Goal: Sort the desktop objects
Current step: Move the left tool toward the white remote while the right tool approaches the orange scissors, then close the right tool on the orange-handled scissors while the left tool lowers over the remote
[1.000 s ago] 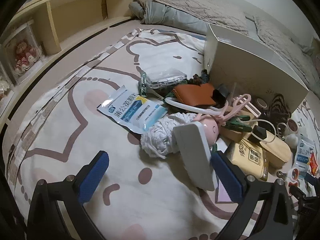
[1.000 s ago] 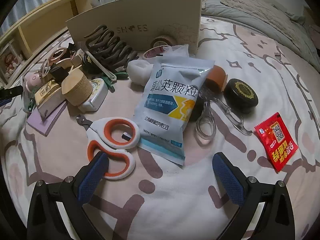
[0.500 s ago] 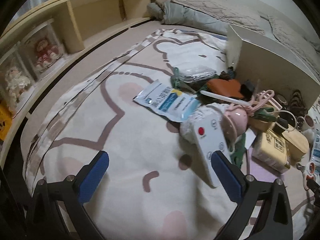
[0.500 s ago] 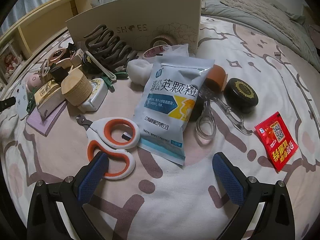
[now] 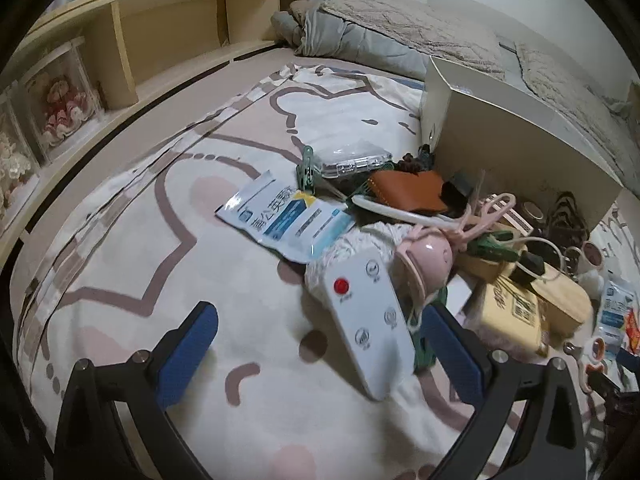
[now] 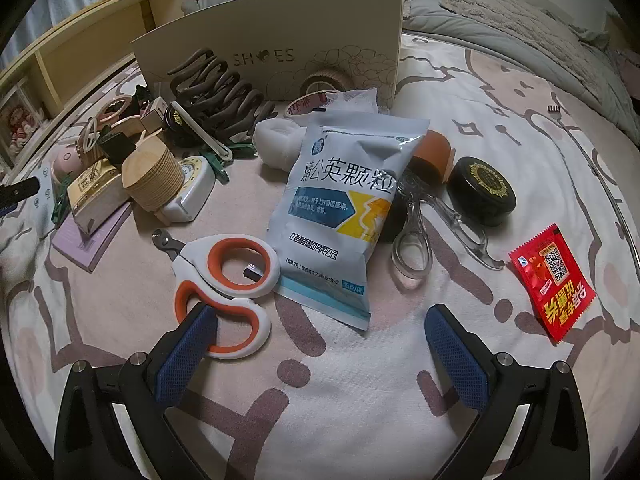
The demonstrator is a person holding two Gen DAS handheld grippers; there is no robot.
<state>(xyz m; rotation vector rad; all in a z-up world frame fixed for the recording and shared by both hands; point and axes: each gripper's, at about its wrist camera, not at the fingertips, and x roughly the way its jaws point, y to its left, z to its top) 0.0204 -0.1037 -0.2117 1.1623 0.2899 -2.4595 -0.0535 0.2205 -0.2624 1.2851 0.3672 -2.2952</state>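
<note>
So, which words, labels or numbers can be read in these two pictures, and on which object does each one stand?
"SHOES", the O drawn as a small motif: cream box.
"蒲公英颗粒", large; "15克/袋", bottom corner: blue-white sachet. Its small print is blurred.
Red packet: QR code and yellow characters, too distorted to read.
White remote: button icons only, captions too small.
Yellow box, tape roll, second sachet: print unreadable.

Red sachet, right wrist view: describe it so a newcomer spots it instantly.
Start at the cream shoe box standing at the back of the patterned bedspread. Come forward and right, past the round black tin and the clear-handled tool. The red sachet lies flat and alone at the far right, the only bright red item, with a QR code.
</note>
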